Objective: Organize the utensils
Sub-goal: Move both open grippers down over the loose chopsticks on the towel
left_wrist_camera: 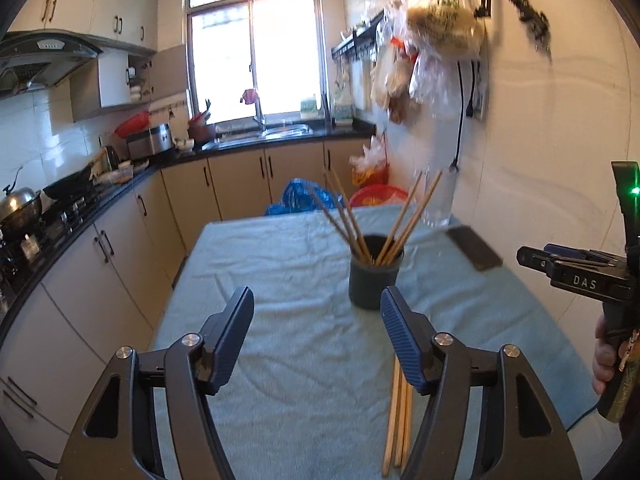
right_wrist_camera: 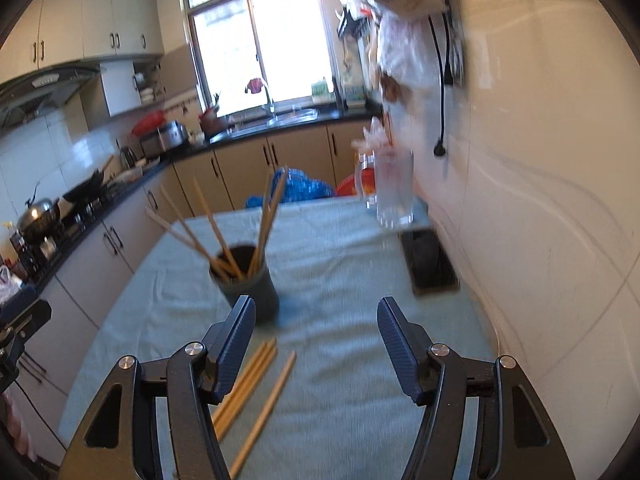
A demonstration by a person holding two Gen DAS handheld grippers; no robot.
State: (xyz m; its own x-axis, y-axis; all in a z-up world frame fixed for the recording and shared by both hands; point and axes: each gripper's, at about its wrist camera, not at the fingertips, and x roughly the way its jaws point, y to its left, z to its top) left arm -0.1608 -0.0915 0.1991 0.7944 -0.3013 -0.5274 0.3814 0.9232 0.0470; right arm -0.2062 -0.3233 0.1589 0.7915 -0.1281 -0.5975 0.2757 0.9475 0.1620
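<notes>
Both cameras ride low over the cloth-covered worktop (left_wrist_camera: pixel 280 264), each looking forward between its own gripper's fingers toward the window (left_wrist_camera: pixel 256 56) at the kitchen's far end. The left view sits left of the dark cup (left_wrist_camera: pixel 374 276) of chopsticks, the right view right of it. Both share cup, loose chopsticks (right_wrist_camera: pixel 256 384), sink counter and right wall.

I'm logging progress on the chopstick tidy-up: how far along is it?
Partly done. Several chopsticks already stand in the dark cup. Nothing is in hand: the left gripper and the right gripper are both open and empty. A few loose chopsticks still lie on the cloth, waiting to go in.
</notes>
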